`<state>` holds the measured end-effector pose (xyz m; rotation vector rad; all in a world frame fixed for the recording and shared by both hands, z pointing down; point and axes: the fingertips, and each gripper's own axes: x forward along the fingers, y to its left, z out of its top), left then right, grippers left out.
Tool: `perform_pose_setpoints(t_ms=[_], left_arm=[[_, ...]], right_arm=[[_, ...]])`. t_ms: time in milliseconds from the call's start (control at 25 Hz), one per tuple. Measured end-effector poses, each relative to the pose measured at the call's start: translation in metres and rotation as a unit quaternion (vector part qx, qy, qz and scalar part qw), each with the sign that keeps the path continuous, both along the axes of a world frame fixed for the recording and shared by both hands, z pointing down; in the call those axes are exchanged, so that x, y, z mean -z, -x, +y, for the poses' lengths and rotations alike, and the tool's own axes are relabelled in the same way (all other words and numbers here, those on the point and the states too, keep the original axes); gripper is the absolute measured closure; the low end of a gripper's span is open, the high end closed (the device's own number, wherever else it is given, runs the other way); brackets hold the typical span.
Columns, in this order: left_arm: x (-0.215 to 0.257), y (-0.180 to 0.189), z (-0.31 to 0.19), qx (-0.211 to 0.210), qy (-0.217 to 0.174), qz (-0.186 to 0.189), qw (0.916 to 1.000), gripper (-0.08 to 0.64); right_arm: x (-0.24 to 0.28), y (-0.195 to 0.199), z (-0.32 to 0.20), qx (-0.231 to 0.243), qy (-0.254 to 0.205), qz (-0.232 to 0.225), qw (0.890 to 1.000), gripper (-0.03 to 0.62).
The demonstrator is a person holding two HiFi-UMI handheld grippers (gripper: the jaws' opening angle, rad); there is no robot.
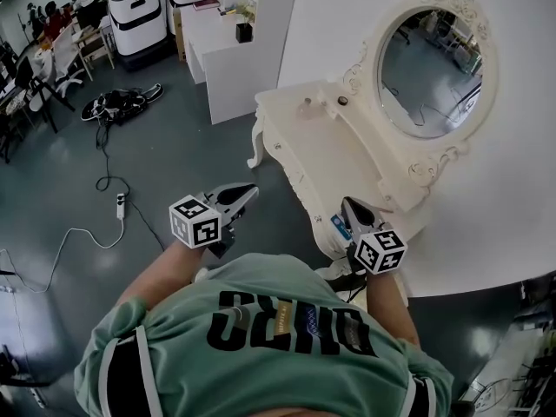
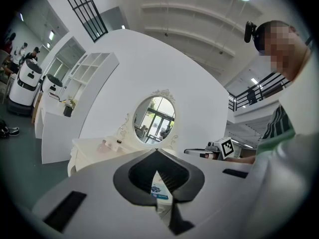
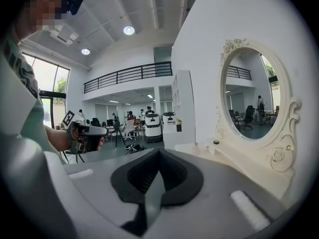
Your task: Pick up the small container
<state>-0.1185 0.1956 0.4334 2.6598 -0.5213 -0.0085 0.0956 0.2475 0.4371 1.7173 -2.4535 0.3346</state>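
The small container is pale and pinkish (too small to tell more) and stands upright on the white dressing table. In the head view it lies at one o'clock from centre, with a dark-topped jar at its three o'clock.

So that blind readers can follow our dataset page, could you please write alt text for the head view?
Seen from above, a person in green holds the left gripper and right gripper, both shut, before a cream dressing table with an oval mirror. A small dark-capped container stands on its top; cables lie on the grey floor at left.
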Motion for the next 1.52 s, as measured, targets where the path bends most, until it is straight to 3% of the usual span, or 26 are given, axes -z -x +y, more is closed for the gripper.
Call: perform_pose_setpoints(t_ms=[400,680,1520], left_arm=[[-0.008,-0.022,0.014,0.015,0.003,-0.005,0.9999,0.56],[-0.016,-0.015,-0.016,0.016,0.012,-0.002,0.9998,0.561],[0.002,0.02,-0.293,-0.095,-0.004,0.002,0.9955,0.561]], right_arm=[[-0.006,-0.02,-0.001,0.02,-0.002,-0.003,1.0,0.583],[-0.014,-0.013,-0.031,0.023,0.007,-0.001,1.0,0.583],[0.005,0.029,-0.267,-0.08,0.007,0.007,0.997,0.583]])
